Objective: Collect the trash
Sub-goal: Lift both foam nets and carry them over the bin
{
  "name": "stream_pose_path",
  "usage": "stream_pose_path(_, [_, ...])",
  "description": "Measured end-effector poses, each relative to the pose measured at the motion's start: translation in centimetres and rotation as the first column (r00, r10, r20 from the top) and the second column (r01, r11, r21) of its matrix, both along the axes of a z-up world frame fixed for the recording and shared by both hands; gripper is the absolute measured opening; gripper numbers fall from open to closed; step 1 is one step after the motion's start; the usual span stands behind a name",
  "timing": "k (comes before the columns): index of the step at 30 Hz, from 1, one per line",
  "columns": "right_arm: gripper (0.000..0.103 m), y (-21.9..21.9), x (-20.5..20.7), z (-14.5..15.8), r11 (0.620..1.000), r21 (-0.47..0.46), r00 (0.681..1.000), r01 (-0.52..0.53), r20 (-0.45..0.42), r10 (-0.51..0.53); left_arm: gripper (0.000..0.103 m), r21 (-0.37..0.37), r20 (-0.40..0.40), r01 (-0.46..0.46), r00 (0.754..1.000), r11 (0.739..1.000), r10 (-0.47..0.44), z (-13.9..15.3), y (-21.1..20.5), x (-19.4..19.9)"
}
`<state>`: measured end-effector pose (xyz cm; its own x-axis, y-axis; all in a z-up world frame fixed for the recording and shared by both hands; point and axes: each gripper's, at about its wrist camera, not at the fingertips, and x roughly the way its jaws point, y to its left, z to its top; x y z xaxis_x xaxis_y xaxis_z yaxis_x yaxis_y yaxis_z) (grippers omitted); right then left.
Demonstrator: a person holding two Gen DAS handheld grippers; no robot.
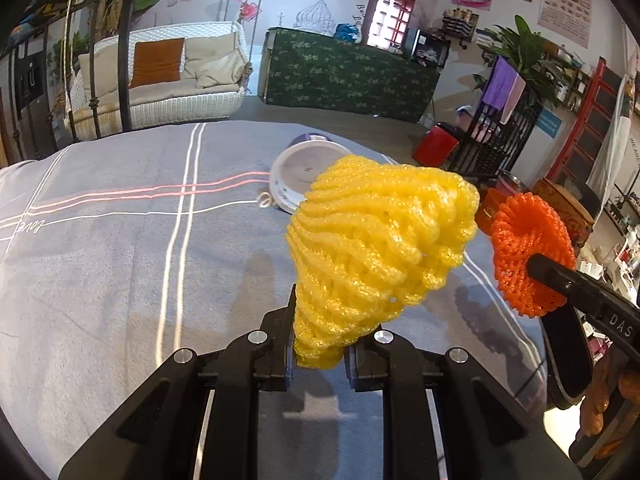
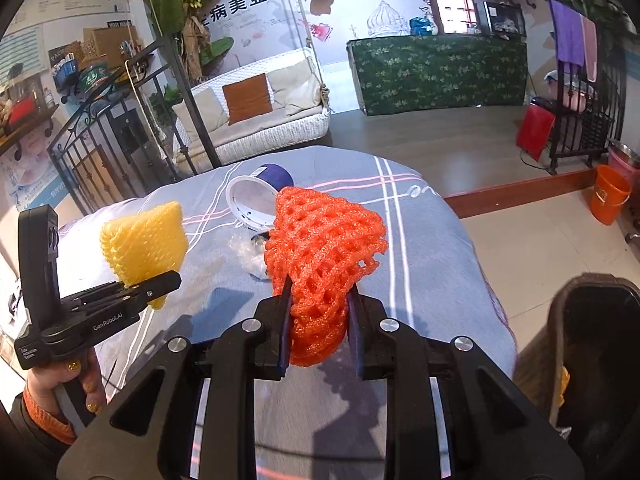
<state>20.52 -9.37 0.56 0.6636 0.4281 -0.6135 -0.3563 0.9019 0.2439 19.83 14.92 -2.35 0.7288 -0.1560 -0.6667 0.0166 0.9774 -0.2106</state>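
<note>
Above the bed (image 2: 420,272), each hand-held gripper clamps its foam net; firm grips should reach the bin (image 2: 592,344) at four o'clock.

Two foam nets are held up above the bed (image 2: 420,280), side by side. One foam net (image 1: 380,248) is in the left gripper (image 1: 320,344). The other foam net (image 2: 324,256) is in the right gripper (image 2: 320,320), to its right. A cup (image 2: 256,200) lies tipped over on the bed behind them, near the far edge. A crumpled wrapper (image 2: 250,254) lies just in front of the cup. A bin (image 2: 596,344) stands beside the bed's right edge.
</note>
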Motion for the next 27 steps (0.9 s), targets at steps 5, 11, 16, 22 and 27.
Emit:
stream_pose_path(5, [0.023, -2.4, -2.1, 0.1, 0.999, 0.001, 0.999, 0.037, 0.009, -0.037, 0.018, -0.006, 0.019, 0.038, 0.999, 0.999, -0.037, 0.3, -1.9, -1.2])
stream_pose_path(11, [0.023, -5.2, -3.9, -0.4, 0.996, -0.011, 0.996, 0.088, 0.007, -0.088, 0.018, -0.012, 0.040, 0.096, 0.995, 0.995, -0.096, 0.5, -4.5, -2.0])
stream_pose_path(16, [0.023, -8.2, -5.1, -0.9, 0.987, -0.016, 0.987, 0.160, -0.008, -0.160, 0.018, -0.002, 0.058, 0.160, 0.986, 0.987, -0.160, 0.8, -6.9, -2.1])
stream_pose_path(22, [0.023, -11.7, -6.0, -1.2, 0.968, -0.020, 0.968, 0.248, -0.016, -0.249, 0.018, -0.012, 0.070, 0.222, 0.973, 0.975, -0.221, 0.8, -9.9, -2.7])
stream_pose_path(27, [0.023, -14.3, -6.0, -1.1, 0.949, -0.024, 0.949, 0.314, -0.019, -0.314, 0.018, -0.015, 0.084, 0.266, 0.961, 0.964, -0.264, 1.1, -12.1, -2.9])
